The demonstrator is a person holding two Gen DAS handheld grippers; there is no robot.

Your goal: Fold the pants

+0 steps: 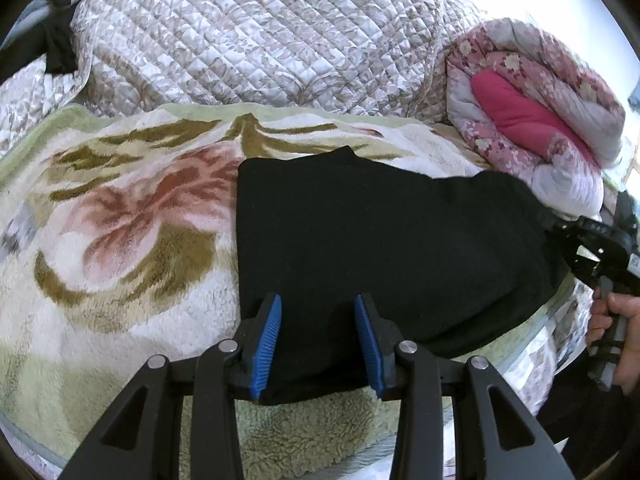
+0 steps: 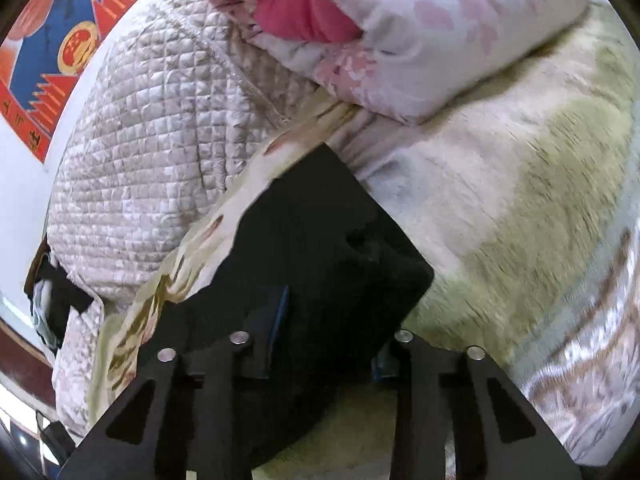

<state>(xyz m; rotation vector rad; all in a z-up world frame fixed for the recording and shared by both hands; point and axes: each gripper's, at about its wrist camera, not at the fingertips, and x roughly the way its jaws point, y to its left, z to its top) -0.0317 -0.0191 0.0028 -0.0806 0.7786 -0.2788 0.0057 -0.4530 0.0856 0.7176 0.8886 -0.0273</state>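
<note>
Black pants (image 1: 380,236) lie folded flat on a floral fleece blanket (image 1: 132,216). My left gripper (image 1: 318,304) is open, its blue pads (image 1: 272,332) astride the pants' near edge, resting over the fabric. My right gripper (image 1: 560,232) shows at the pants' right end, held by a hand (image 1: 616,320). In the right wrist view the pants (image 2: 312,248) drape over and between the right gripper's (image 2: 328,320) fingers; one blue pad (image 2: 280,312) shows, the other is mostly hidden by cloth. The fingers stand apart with fabric bunched between them.
A quilted beige cover (image 1: 256,32) is heaped at the back. A rolled pink floral duvet (image 1: 536,108) lies at the back right, also in the right wrist view (image 2: 400,32). A red and blue wall poster (image 2: 52,52) is at the upper left.
</note>
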